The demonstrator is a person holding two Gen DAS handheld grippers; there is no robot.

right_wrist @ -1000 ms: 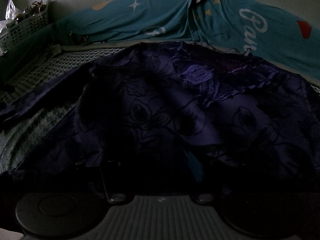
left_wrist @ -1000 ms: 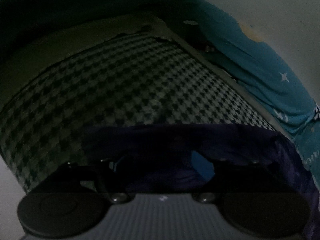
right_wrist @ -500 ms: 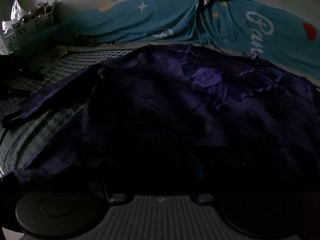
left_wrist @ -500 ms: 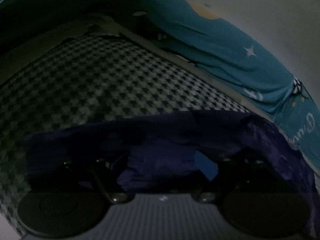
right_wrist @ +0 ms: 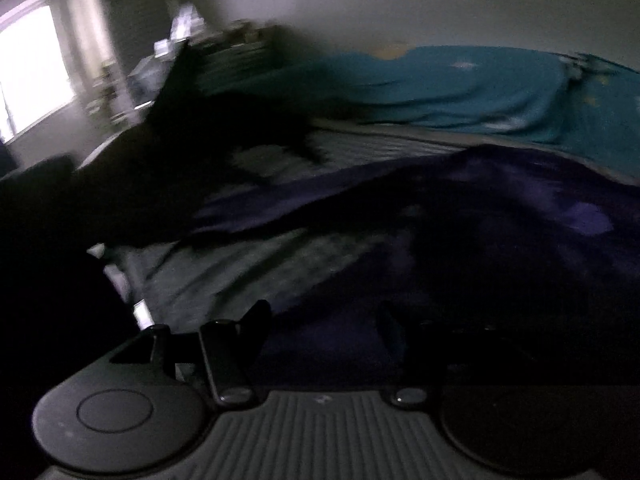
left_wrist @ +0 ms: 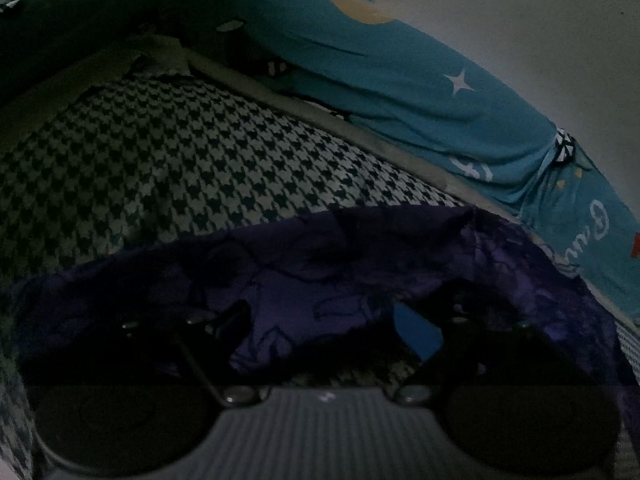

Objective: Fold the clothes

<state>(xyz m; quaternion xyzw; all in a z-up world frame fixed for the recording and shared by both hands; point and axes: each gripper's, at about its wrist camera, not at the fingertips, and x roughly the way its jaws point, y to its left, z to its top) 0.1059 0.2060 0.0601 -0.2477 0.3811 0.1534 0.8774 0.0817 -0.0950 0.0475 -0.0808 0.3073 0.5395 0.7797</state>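
Note:
A dark purple garment with a leaf pattern (left_wrist: pixel 320 264) lies spread on the houndstooth bedspread (left_wrist: pixel 180 152). My left gripper (left_wrist: pixel 326 324) hovers low over the garment's near edge. Its jaws are opening, with a loose fold of purple cloth lying between them and the blue pad (left_wrist: pixel 416 332) standing clear of it. In the blurred right wrist view the same garment (right_wrist: pixel 500 220) fills the right half, one sleeve stretching left. My right gripper (right_wrist: pixel 324 322) stands at the garment's lower left edge, fingers apart over dark cloth, pinching nothing that I can see.
A teal blanket with stars and lettering (left_wrist: pixel 400 92) is bunched along the pale wall behind the bed. In the right wrist view a bright window (right_wrist: pixel 28 68) and cluttered baskets (right_wrist: pixel 224 52) sit at the far left. A dark blurred shape (right_wrist: pixel 180 140) crosses the left side.
The left view has slid right along the garment's edge, and its fingers stand wider apart. The right view has swung sharply left and blurred, now showing the window and bare bedspread.

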